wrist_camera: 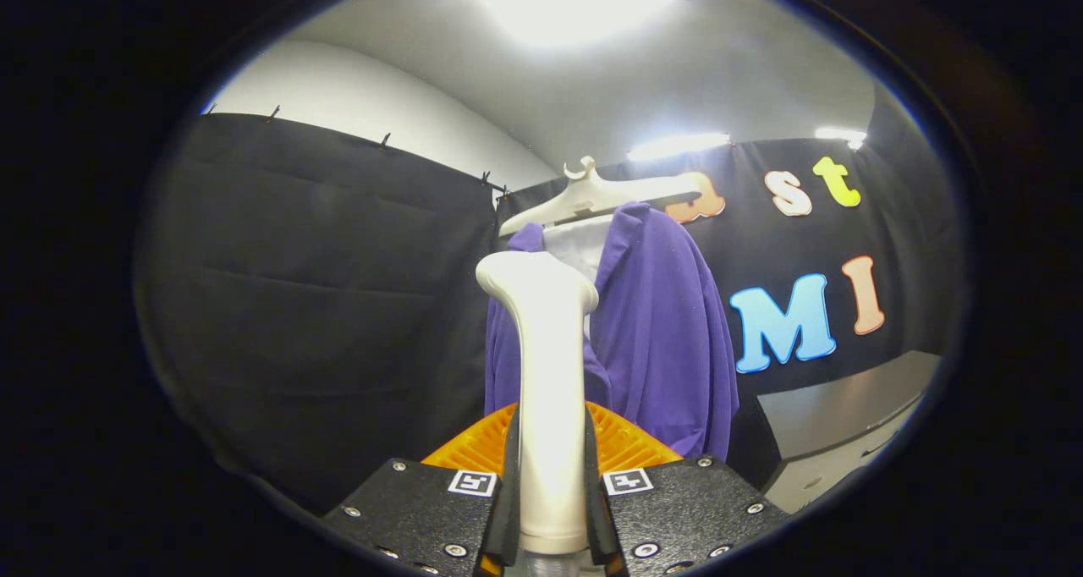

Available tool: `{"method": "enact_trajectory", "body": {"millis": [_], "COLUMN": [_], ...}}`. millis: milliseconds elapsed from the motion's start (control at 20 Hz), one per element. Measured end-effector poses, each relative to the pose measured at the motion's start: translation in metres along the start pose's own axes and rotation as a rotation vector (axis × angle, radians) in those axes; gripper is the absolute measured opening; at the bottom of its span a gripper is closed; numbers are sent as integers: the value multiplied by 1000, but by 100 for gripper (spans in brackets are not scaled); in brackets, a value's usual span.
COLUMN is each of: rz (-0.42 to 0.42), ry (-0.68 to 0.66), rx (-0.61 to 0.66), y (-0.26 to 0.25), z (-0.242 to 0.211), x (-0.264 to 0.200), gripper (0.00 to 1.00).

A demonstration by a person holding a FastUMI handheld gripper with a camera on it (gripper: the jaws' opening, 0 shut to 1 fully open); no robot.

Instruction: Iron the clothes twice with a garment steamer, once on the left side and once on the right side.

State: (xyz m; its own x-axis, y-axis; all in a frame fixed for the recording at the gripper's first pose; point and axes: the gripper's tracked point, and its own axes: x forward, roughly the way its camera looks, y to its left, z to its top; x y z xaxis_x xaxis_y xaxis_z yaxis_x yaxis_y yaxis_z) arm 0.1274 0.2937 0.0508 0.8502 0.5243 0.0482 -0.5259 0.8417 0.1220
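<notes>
Right now, in the gripper view, my claw [552,509] is clenched on the garment steamer [546,374], both fingers pressing the sides of its pale handle low down, near its base. The steamer stands upright between the fingers and fills the centre of the frame, its rounded head tipped slightly toward the upper left. Beyond it, at centre and a little right, the purple garment [668,340] hangs from a white hanger [601,198] against the black booth wall; a grey surface [846,416] sits at lower right.

I judge the handle to be hard, smooth plastic, likely a bit slippery, and top-heavy with the head so far above my hold, so I would keep the grip firm and low on the straight shaft. The garment looks light and limp: it will swing and fold away under pressure, so gentle, steady strokes suit it.
</notes>
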Motion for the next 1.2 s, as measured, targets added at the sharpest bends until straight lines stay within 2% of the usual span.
{"method": "enact_trajectory", "body": {"millis": [150, 500, 850, 1200], "rz": [11, -10, -53, -40], "ry": [-35, -24, 52, 144], "rx": [-8, -12, -49, -94], "y": [12, 29, 28, 36], "z": [22, 35, -1, -66], "x": [26, 90, 133, 124], "gripper": [32, 32, 32, 32]}}
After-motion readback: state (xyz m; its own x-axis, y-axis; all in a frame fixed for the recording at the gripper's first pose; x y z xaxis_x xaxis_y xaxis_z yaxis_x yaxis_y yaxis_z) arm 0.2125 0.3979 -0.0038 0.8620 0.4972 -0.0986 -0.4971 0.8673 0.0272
